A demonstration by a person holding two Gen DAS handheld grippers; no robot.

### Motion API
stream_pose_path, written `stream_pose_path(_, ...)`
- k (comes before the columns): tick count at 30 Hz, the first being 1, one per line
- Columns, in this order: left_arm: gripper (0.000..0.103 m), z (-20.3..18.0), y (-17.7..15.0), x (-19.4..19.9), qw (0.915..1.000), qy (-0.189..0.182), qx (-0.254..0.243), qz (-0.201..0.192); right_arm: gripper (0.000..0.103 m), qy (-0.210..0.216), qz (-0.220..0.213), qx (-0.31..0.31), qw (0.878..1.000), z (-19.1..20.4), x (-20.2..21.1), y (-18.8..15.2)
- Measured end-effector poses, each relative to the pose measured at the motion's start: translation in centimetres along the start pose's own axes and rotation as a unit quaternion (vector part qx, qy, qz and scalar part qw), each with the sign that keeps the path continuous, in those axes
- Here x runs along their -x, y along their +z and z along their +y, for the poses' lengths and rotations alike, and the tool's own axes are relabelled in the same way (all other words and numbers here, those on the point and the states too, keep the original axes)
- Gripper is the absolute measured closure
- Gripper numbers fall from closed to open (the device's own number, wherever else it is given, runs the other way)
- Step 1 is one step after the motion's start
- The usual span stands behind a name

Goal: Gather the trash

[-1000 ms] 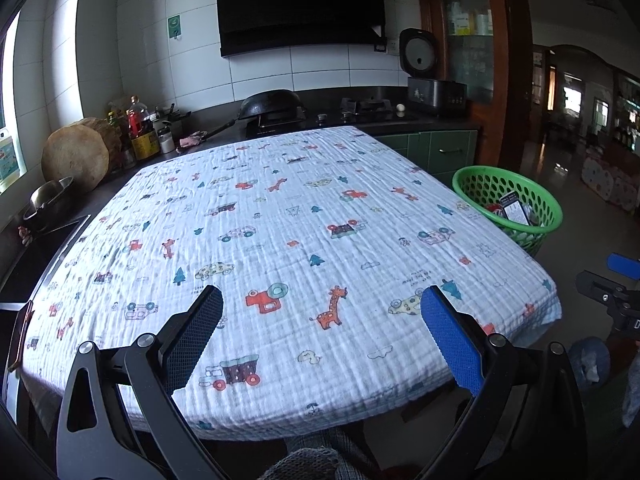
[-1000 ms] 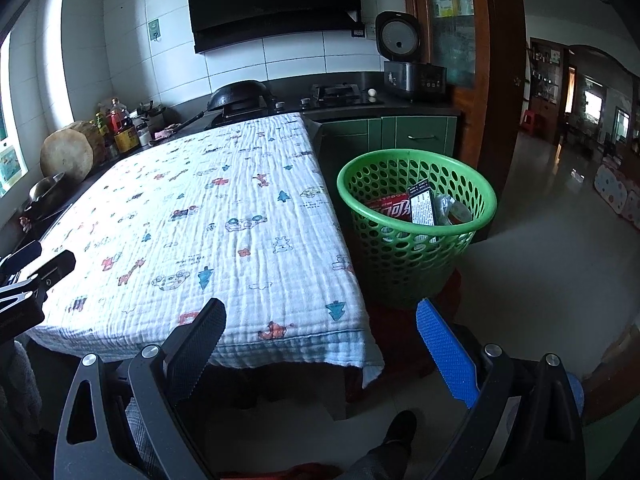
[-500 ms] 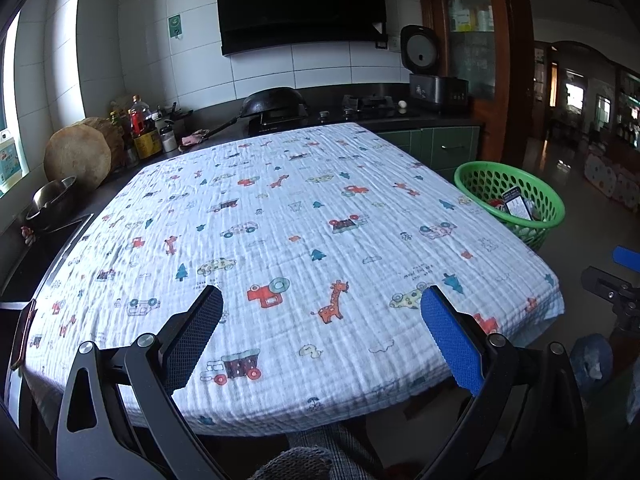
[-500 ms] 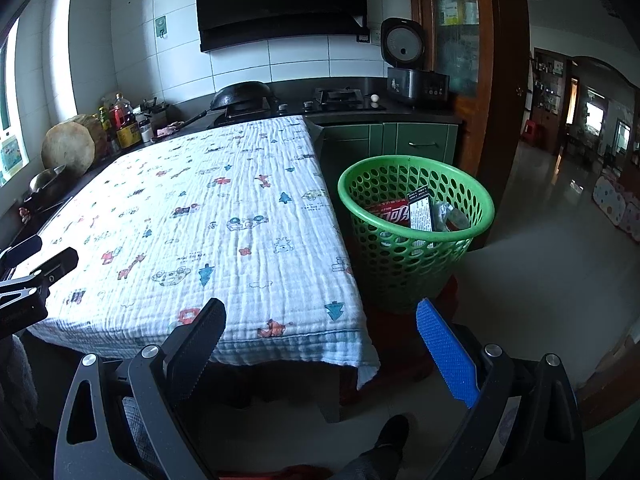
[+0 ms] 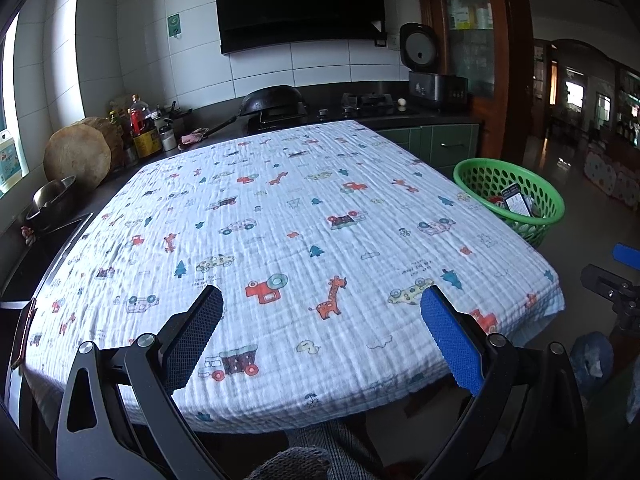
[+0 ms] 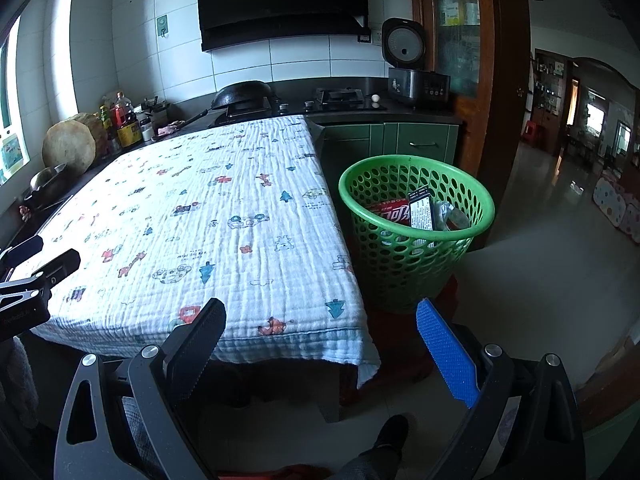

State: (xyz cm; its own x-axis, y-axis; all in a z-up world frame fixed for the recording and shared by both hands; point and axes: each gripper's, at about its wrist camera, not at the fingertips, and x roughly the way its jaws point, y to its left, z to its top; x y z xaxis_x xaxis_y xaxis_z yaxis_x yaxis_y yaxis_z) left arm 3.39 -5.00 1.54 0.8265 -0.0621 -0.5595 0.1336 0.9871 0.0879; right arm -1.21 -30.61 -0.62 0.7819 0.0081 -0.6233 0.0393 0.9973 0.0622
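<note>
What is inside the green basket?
In the basket a red printed wrapper, a dark carton standing on end and some clear plastic show. Whatever lies beneath them is covered.

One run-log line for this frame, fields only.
left hand-held gripper: open, empty | right hand-held gripper: open, empty | green basket: holds trash, beside table | tablecloth: no trash visible

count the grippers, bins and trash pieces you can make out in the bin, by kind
grippers: 2, left gripper and right gripper, both open and empty
green basket: 1
visible trash in it: 3, red wrapper, black packet, clear plastic
total: 6
</note>
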Motion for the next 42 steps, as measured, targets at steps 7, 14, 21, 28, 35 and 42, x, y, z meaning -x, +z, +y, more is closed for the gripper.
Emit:
stream_pose_path(7,0.005,0.08,-0.09,0.0,1.0,-0.001,0.001,0.001,0.01,0.001,0.0,0.001,1.0,0.08,-0.01,-0.09)
stream_pose_path(14,0.005,0.08,-0.13,0.03,1.0,0.0,0.001,0.002,0.01,0.001,0.0,0.001,1.0,0.09,-0.05,-0.08)
stream_pose_path(21,0.005,0.2,-0.31,-0.07,1.0,0.002,0.003,0.004,0.01,0.001,0.0,0.001,1.0,0.12,-0.06,-0.08)
stream_pose_path(28,0.005,0.21,-0.26,-0.17,1.0,0.001,0.004,0.004,0.01,0.0,-0.001,0.002,1.0,0.07,0.02,-0.04)
stream_pose_path(35,0.005,0.08,-0.37,-0.2,1.0,-0.002,0.003,0.005,0.01,0.001,0.0,0.003,1.0,0.02,0.06,-0.17)
stream_pose_path(42,0.005,0.04,-0.42,-0.2,1.0,-0.002,0.003,0.005,0.01,0.001,0.0,0.002,1.0,0.08,0.08,-0.22)
